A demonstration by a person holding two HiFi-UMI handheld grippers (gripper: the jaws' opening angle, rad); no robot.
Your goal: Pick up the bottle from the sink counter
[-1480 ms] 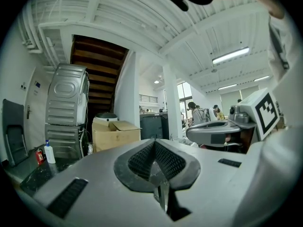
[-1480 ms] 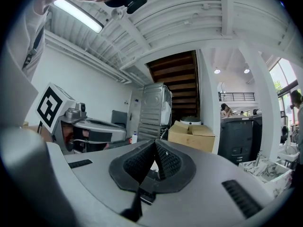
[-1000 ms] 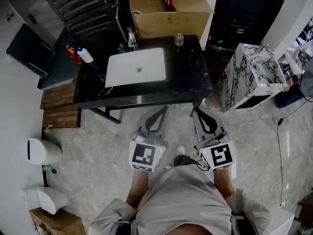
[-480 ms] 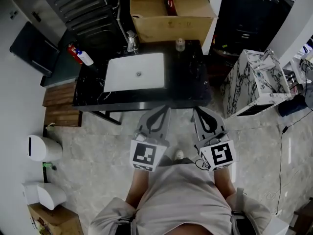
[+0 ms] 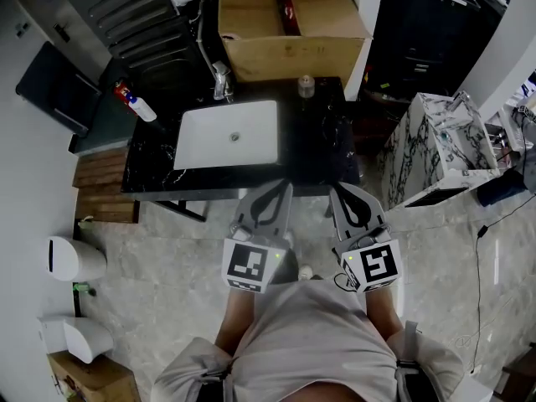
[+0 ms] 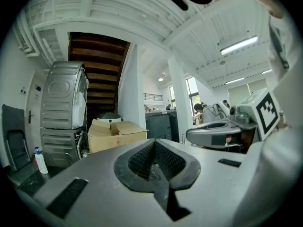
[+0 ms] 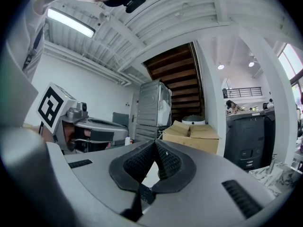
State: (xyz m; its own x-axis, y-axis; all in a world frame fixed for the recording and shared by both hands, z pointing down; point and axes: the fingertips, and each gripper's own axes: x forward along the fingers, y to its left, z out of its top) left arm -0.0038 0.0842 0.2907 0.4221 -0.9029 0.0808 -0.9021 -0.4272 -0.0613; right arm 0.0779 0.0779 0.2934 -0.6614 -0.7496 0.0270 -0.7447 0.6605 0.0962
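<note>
The head view looks steeply down from above the person onto the counter point(image 5: 322, 141). Cameras close behind the jaws of the left hand-held gripper point(image 5: 280, 187) and right hand-held gripper point(image 5: 335, 189) face level, forward. All three share the cardboard box point(image 5: 289, 48).

The right gripper point(image 7: 154, 144) points level, its jaws closed tip to tip with nothing between them. The left gripper point(image 7: 124, 136) is held level beside it on the left, with a marker cube point(image 7: 49, 106) at its rear. Ahead stand an open cardboard box point(image 7: 191, 135), two stacked grey machines point(image 7: 154, 110) and the underside of a wooden staircase point(image 7: 173, 77).
</note>
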